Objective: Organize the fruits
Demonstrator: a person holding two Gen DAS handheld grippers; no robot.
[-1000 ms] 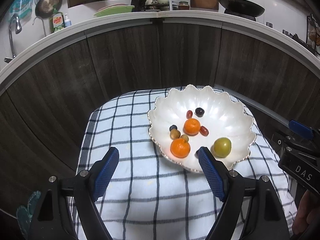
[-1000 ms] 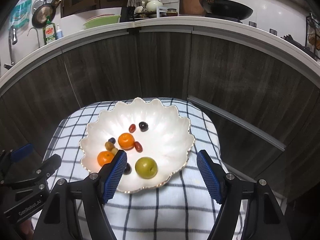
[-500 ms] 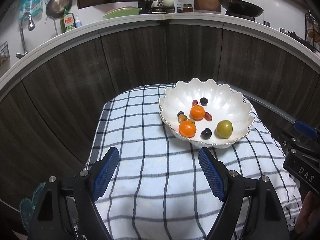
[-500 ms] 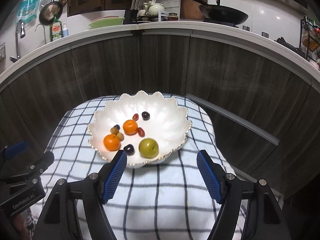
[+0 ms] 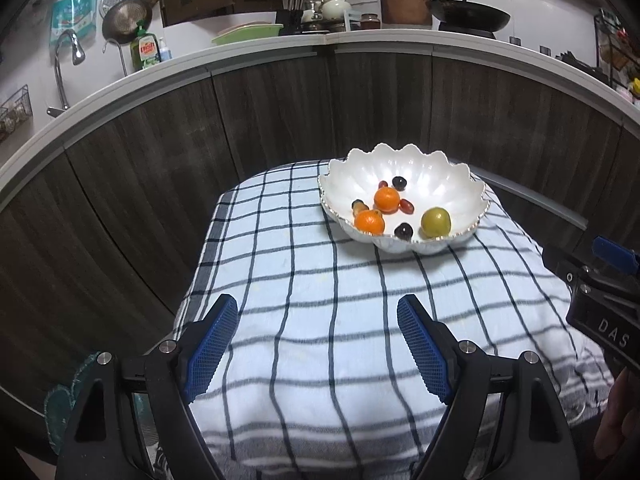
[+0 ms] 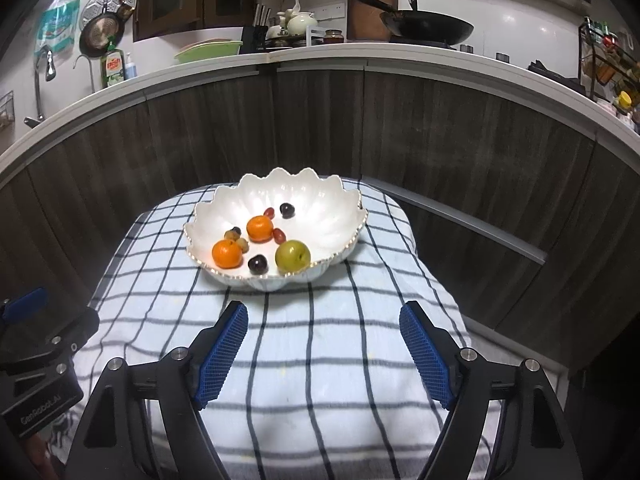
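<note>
A white scalloped bowl [image 5: 440, 184] [image 6: 328, 208] stands at the far side of a checked cloth [image 5: 320, 300] [image 6: 320, 340]. In it lie two oranges [image 5: 369, 221] [image 6: 227, 254], a green plum [image 5: 435, 222] [image 6: 293, 256], dark grapes [image 6: 258, 264] and small red and brown fruits. My left gripper [image 5: 318, 336] is open and empty, above the cloth well short of the bowl. My right gripper [image 6: 323, 340] is open and empty, just in front of the bowl.
Dark wood cabinet fronts [image 5: 280, 120] curve behind the small covered table. A counter above holds a wok [image 6: 424, 26], a green basin [image 6: 208, 50] and a soap bottle [image 5: 146, 50]. The cloth's edges drop off left and right.
Both grippers have pulled back and away from the bowl, which now sits farther off in both views. Both stayed open. The fruits have not moved.
</note>
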